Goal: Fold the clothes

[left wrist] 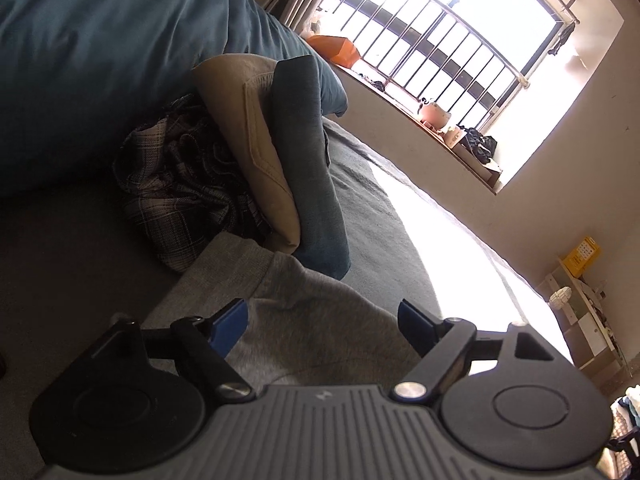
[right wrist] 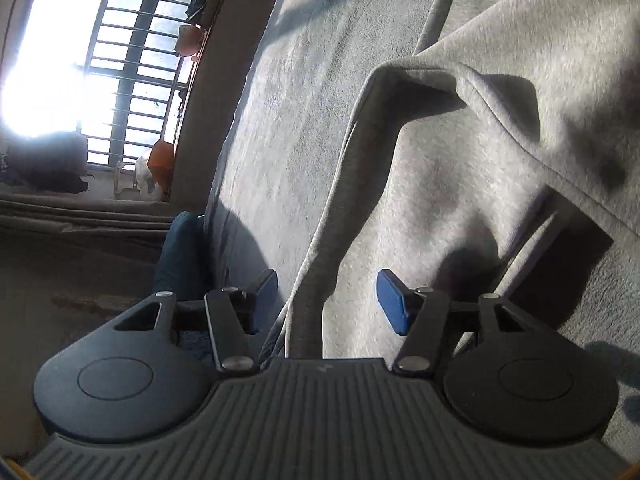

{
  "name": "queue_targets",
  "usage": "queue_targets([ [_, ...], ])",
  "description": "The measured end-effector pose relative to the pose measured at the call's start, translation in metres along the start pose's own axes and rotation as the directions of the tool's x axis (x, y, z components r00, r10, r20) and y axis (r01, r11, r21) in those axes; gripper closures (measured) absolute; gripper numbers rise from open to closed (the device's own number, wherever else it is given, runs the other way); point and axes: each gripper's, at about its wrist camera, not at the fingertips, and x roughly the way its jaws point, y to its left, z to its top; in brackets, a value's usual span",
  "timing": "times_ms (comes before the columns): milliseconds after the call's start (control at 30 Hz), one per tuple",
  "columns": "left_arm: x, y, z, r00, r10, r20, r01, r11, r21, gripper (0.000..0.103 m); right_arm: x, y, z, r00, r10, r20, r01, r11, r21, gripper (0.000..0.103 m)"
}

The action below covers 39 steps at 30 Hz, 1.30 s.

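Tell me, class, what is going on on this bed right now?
A person with a handheld gripper in each hand is folding clothes on a bed. Both the left gripper and the right gripper are open over a grey sweatshirt lying on the grey bed cover, gripping nothing. Behind it lie a folded beige garment, a folded teal one and a crumpled plaid one.

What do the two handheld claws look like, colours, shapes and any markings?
Both look identical. The left claw and right claw each have a dark grey ribbed body bearing a small pale logo, flanked by two round black discs. Black link bars with silver pivot screws carry black fingers faced with blue pads. No cables, hands or sleeves show.
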Motion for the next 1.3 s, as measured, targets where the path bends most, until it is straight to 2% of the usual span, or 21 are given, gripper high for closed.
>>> queue_targets([
  [67,-0.02,0.01,-0.004,0.998,-0.001,-0.069,-0.001,1.0,-0.028,0.02,0.018,-0.006,-0.034,0.995,0.015,-0.103,-0.009,0.999,0.052,0.048],
  [167,-0.038,0.027,-0.01,0.984,0.0,-0.176,-0.019,0.994,-0.109,0.02,0.049,-0.016,-0.08,0.972,0.03,-0.234,0.001,0.991,0.132,0.048],
  [233,-0.048,0.04,-0.021,0.973,-0.023,-0.229,-0.023,0.98,-0.196,0.02,0.067,-0.021,-0.103,0.959,0.021,-0.284,0.026,0.987,0.158,0.048],
  [333,-0.05,0.06,-0.046,0.965,-0.072,-0.252,-0.009,0.952,-0.307,0.019,0.089,-0.027,-0.131,0.948,0.009,-0.318,0.053,0.981,0.186,0.048],
  [400,-0.044,0.071,-0.067,0.964,-0.078,-0.254,-0.02,0.931,-0.364,0.019,0.097,-0.028,-0.139,0.96,-0.003,-0.278,0.056,0.982,0.182,0.048],
  [500,-0.025,0.079,-0.087,0.979,-0.038,-0.2,-0.044,0.919,-0.392,0.019,0.102,-0.028,-0.138,0.976,0.018,-0.218,0.026,0.981,0.194,0.047],
  [633,-0.01,0.087,-0.095,0.996,-0.016,-0.083,-0.021,0.906,-0.424,0.019,0.105,-0.025,-0.133,0.99,0.047,-0.136,-0.018,0.978,0.206,0.047],
  [800,0.005,0.087,-0.094,0.999,0.03,0.022,-0.018,0.907,-0.421,0.02,0.113,-0.031,-0.123,0.995,0.087,-0.05,-0.074,0.971,0.225,0.048],
  [933,0.018,0.087,-0.091,0.994,0.074,0.075,-0.034,0.898,-0.438,0.026,0.121,-0.035,-0.119,0.993,0.114,-0.019,-0.107,0.97,0.22,0.051],
  [1000,0.022,0.083,-0.091,0.99,0.115,0.082,-0.071,0.905,-0.418,0.039,0.124,-0.035,-0.117,0.992,0.129,-0.01,-0.124,0.97,0.211,0.053],
  [1100,0.026,0.08,-0.091,0.983,0.165,0.08,-0.122,0.914,-0.387,0.052,0.127,-0.037,-0.115,0.991,0.135,-0.006,-0.132,0.975,0.18,0.071],
  [1167,0.027,0.078,-0.092,0.979,0.189,0.079,-0.147,0.919,-0.367,0.06,0.129,-0.04,-0.113,0.991,0.132,-0.009,-0.128,0.978,0.162,0.091],
  [1300,0.021,0.072,-0.093,0.974,0.212,0.078,-0.174,0.926,-0.336,0.072,0.128,-0.034,-0.112,0.992,0.123,-0.008,-0.121,0.987,0.109,0.096],
])
